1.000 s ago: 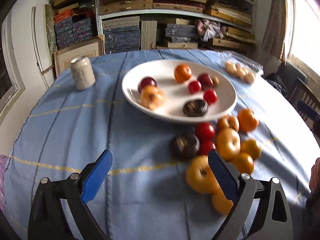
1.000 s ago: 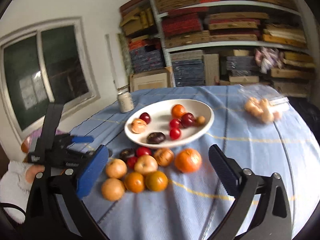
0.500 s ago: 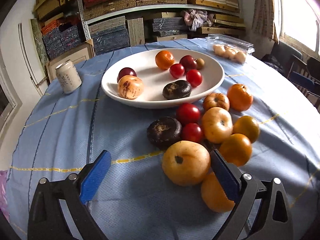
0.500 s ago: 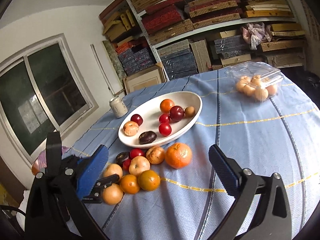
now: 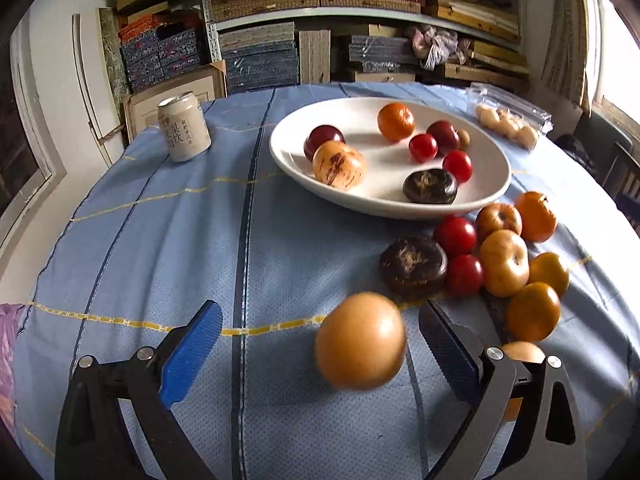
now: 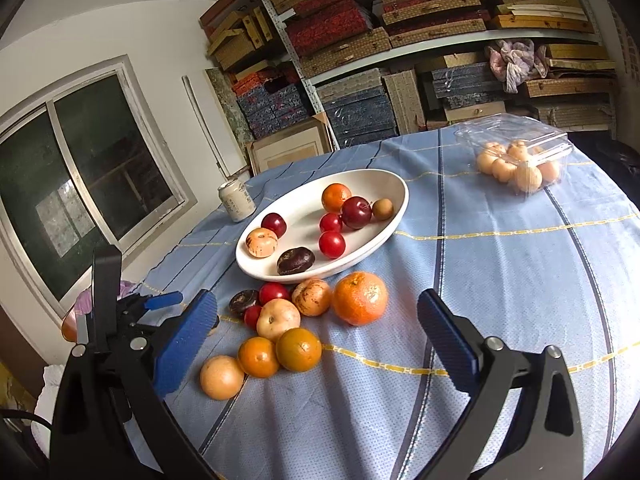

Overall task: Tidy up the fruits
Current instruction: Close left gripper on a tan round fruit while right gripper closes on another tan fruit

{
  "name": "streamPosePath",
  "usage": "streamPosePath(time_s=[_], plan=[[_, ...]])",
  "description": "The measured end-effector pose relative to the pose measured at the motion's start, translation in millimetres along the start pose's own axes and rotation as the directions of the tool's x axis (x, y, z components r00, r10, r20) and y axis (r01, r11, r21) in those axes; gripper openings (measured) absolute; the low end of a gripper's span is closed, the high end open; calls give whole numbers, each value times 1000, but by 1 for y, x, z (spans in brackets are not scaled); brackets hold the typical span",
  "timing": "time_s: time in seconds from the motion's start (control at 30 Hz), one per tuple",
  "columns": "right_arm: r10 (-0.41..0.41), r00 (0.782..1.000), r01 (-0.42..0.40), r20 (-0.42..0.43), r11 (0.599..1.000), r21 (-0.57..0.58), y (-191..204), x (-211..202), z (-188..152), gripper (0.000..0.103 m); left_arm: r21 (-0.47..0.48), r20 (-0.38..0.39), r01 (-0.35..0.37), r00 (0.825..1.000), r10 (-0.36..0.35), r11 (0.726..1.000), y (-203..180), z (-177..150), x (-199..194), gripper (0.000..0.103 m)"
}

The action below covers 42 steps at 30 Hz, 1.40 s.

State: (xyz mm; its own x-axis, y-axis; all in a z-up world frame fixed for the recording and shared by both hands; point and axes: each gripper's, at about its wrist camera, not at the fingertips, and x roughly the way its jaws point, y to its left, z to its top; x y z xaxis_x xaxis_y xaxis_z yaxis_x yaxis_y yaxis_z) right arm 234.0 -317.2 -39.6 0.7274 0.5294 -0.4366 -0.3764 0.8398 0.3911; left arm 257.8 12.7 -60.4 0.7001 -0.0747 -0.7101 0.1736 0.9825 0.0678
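The round yellow-orange fruit (image 5: 360, 342), which half a second ago sat packed against the loose cluster of fruit (image 5: 496, 256) beside the white oval plate (image 5: 288, 156), now lies apart on the blue cloth-covered table (image 5: 160, 240), near its front edge — blurred, likely rolling. It sits between the left gripper (image 5: 320, 344)'s spread jaws, unpinched, so the grasp probably isn't secured; the right gripper (image 6: 318, 328) hovers spread, holding nothing.

Loose fruit beside white oval ceramic plate (image 5: 494, 196).
Plate carries eight mixed fruits; round yellow-tan pear (image 5: 360, 346) lies between my fingers, apart from orange-red cluster (image 6: 298, 320).
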Motion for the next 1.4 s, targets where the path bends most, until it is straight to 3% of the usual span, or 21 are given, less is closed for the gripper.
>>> streamPosePath(time_s=[0.07,0.17,0.3,0.53,0.7,0.77,0.83,1.07,1.13,1.17,1.3,1.4], plan=[[1,1000,-1,-4,1000,-6,1,1,0,98,11,9,8,1000,-8,1000,-2,0,-3,99],[0,1000,0,-7,1000,-6,1,2,-1,98,48,-25,26,999,-25,999,-11,-3,-1,90],[3,1000,-3,-9,1000,-5,2,3,-3,98,77,-45,17,999,-14,997,-13,-9,-5,90],[10,1000,-10,-27,1000,-10,4,8,-5,98,16,-15,15,1000,-14,1000,7,-13,-20,90],[11,999,-12,-40,1000,-20,5,10,-6,98,27,28,-31,999,30,999,7,-11,-23,90],[13,999,-14,-42,1000,-20,5,10,-7,98,28,12,-6,1000,6,1000,6,-11,-22,85],[14,999,-15,-42,1000,-22,5,10,-7,98,38,-9,9,1000,-9,999,4,-12,-19,72],[16,999,-17,-44,1000,-23,6,9,-8,98,22,-26,23,999,-23,999,9,-14,-17,63],[20,999,-21,-47,999,-26,8,9,-8,98,18,-36,34,999,-34,999,10,-16,-15,49],[21,999,-22,-49,999,-28,8,10,-9,98,19,-42,27,999,-26,999,10,-16,-14,46],[51,997,-55,-62,997,-57,18,12,-12,98,-9,-41,50,998,-51,999,17,-16,-13,46],[104,991,-115,-86,983,-143,39,10,-18,97,-31,-41,57,997,-59,998,20,-15,-11,46]])
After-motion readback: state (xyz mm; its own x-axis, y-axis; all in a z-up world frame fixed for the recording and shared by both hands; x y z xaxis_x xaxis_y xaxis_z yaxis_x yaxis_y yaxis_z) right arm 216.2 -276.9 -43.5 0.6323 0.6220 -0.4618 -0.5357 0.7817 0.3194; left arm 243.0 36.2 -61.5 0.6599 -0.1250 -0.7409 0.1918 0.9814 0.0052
